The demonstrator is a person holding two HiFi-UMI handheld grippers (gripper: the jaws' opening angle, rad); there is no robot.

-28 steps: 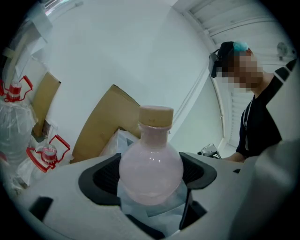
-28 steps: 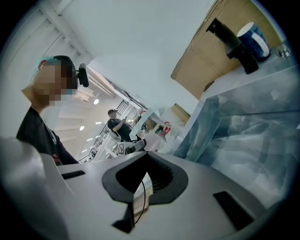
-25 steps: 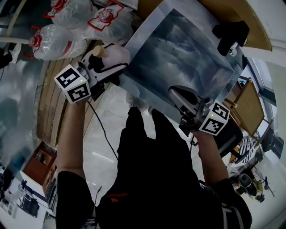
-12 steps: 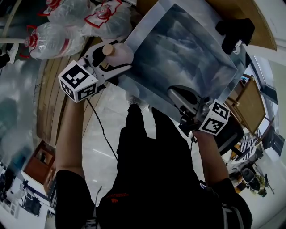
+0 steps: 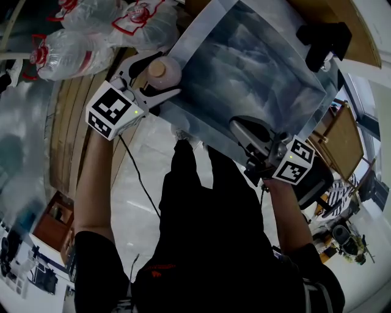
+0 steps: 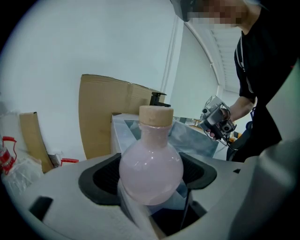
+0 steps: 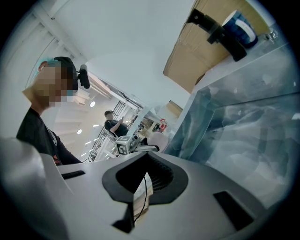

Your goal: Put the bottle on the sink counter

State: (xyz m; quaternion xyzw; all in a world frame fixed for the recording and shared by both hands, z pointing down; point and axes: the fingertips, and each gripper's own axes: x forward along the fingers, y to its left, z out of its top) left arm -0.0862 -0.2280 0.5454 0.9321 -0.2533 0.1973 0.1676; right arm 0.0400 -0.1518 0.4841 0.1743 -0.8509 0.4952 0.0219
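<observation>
A round pale pink bottle (image 5: pixel 165 73) with a cork-coloured stopper is held by my left gripper (image 5: pixel 160 78), which is shut on its belly. It sits at the left corner of the steel sink (image 5: pixel 256 67), over the rim; whether it touches there I cannot tell. In the left gripper view the bottle (image 6: pixel 151 164) stands upright between the dark pads (image 6: pixel 101 180), with the sink (image 6: pixel 199 140) behind it. My right gripper (image 5: pixel 245 129) rests at the sink's near edge, shut and holding nothing. In its own view the right gripper (image 7: pixel 143 180) has its jaws together beside the basin (image 7: pixel 248 126).
Wrapped packs of clear plastic water bottles (image 5: pixel 91 46) lie at the upper left. A black faucet (image 5: pixel 322 41) stands at the sink's far corner, with cardboard (image 5: pixel 293 12) behind. Wooden boards (image 5: pixel 67 134) run along the left. A person (image 7: pixel 114 124) stands far off.
My left gripper has carried the bottle a little right and up toward the sink's corner, turning its stopper more toward the head camera. The right gripper has stayed put.
</observation>
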